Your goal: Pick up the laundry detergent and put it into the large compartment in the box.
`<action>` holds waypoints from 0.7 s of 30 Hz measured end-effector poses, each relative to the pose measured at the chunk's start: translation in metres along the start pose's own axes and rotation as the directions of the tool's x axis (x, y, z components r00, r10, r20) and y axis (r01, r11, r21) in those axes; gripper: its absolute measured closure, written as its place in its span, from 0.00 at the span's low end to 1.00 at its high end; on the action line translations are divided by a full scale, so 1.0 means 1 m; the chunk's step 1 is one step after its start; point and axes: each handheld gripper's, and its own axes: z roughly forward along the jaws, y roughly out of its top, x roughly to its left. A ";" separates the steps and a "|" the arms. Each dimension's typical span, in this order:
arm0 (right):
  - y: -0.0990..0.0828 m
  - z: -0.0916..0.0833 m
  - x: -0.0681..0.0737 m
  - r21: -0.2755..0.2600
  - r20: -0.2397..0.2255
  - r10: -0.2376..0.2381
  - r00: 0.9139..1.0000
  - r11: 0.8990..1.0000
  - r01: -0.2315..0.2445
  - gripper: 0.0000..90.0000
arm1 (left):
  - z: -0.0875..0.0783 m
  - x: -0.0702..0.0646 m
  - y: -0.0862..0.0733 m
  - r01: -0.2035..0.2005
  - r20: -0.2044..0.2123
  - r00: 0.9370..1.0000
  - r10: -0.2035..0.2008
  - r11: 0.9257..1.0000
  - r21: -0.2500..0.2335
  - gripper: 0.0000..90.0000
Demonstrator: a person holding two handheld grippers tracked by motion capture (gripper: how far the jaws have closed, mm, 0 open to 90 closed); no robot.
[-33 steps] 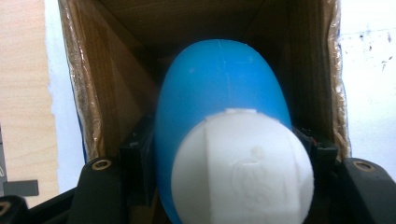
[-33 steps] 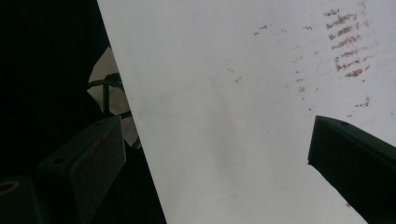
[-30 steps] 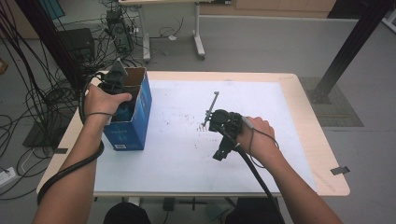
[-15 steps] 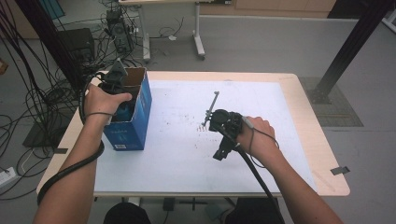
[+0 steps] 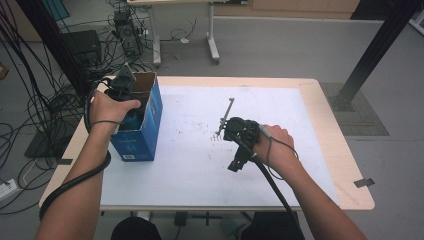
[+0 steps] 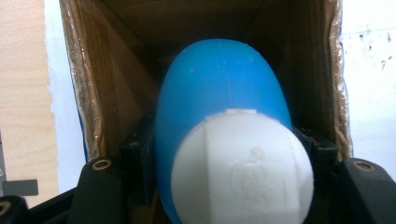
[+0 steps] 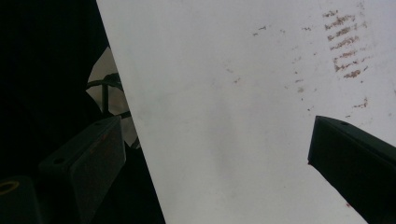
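Nearest the person, the right claw (image 5: 239, 150) is lying low over the white sheet (image 5: 200, 165) that is covering the surface (image 5: 330, 150), near its middle. In the right gripper view its two black jaws are standing wide apart with nothing between them, only the sheet and some brownish smudges (image 7: 345, 46) showing beyond.

Just beyond the right claw, a thin grey metal tool with a toothed end (image 5: 224, 119) is lying flat on the sheet, close beside the gripper body; whether the two are touching cannot be told.

Farther left, a blue cardboard box (image 5: 142, 135) is standing upright near the left edge of the surface, its top flaps open. The left claw (image 5: 131, 109) is reaching down into the box from above, with the left hand (image 5: 111, 107) resting over the rim.

In the left gripper view, the left claw is clamped on a blue egg-shaped container with a white rounded cap (image 6: 229, 140). The jaws are pressing on its two sides. The container is sitting inside the box, between the brown cardboard walls (image 6: 93, 84), cap end toward the camera. What else the box is holding cannot be told.
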 end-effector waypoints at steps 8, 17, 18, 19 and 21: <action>0.000 0.001 0.001 0.004 -0.001 0.001 1.000 1.000 -0.001 0.04 | 0.000 0.000 0.000 0.002 0.000 1.000 -0.002 1.000 0.002 0.42; 0.001 0.001 0.000 0.004 0.002 -0.001 1.000 1.000 0.001 0.04 | -0.001 0.001 0.000 0.003 0.005 1.000 -0.003 1.000 0.002 0.40; 0.001 0.001 0.000 0.006 0.001 -0.001 1.000 1.000 0.001 0.04 | -0.001 0.001 0.000 0.001 0.003 1.000 -0.001 1.000 0.002 0.40; 0.001 0.001 0.000 0.007 0.003 -0.002 1.000 1.000 0.002 0.04 | -0.002 0.001 0.000 0.000 0.001 1.000 0.000 1.000 0.001 0.40; 0.001 0.001 0.000 0.010 0.002 0.002 1.000 1.000 -0.002 0.04 | -0.003 0.000 0.000 0.001 0.000 1.000 -0.001 1.000 0.000 0.40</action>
